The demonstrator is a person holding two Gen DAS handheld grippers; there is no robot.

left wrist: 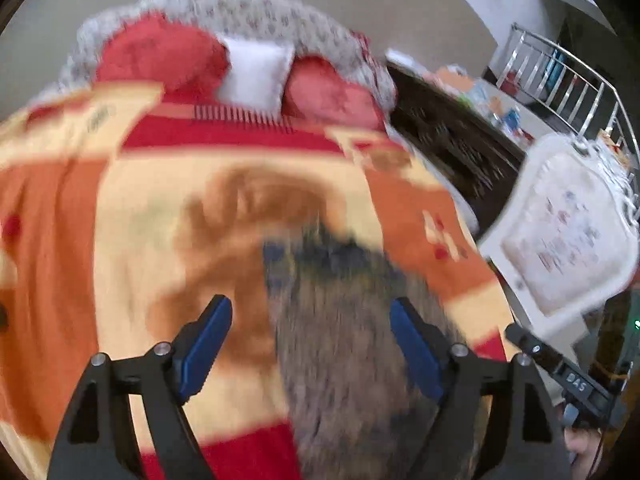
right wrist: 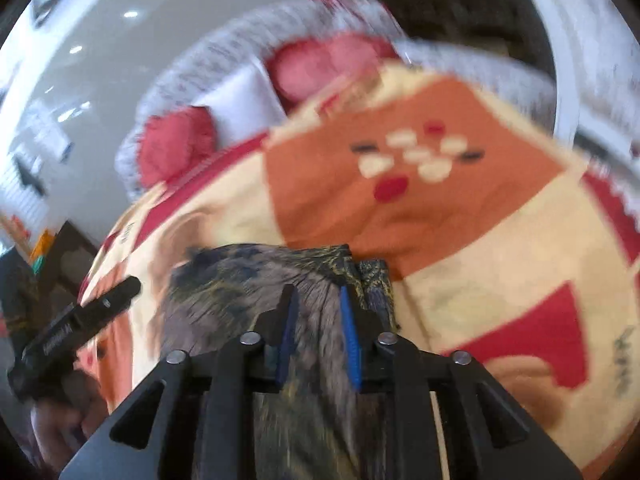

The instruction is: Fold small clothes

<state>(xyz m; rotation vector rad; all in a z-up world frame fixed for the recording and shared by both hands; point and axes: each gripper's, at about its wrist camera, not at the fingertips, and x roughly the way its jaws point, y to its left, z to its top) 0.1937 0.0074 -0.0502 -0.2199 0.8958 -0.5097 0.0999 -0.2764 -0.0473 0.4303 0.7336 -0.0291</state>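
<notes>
A dark brown-grey patterned garment (left wrist: 344,320) lies on the orange, cream and red blanket (left wrist: 140,208) of a bed. My left gripper (left wrist: 310,312) is open, its blue pads wide apart above the garment's left part. In the right wrist view the same garment (right wrist: 248,280) runs under my right gripper (right wrist: 316,296), whose blue pads are close together with cloth between them. The left gripper's black finger (right wrist: 100,304) shows at the left of that view, and the right gripper's finger (left wrist: 532,344) at the right of the left wrist view. Both views are blurred.
Red pillows (left wrist: 160,52) and a white pillow (left wrist: 256,68) lie at the head of the bed against a patterned headboard (left wrist: 248,8). A white upholstered chair (left wrist: 568,224) and a dark cabinet (left wrist: 452,140) stand to the right of the bed. A metal railing (left wrist: 560,68) is behind.
</notes>
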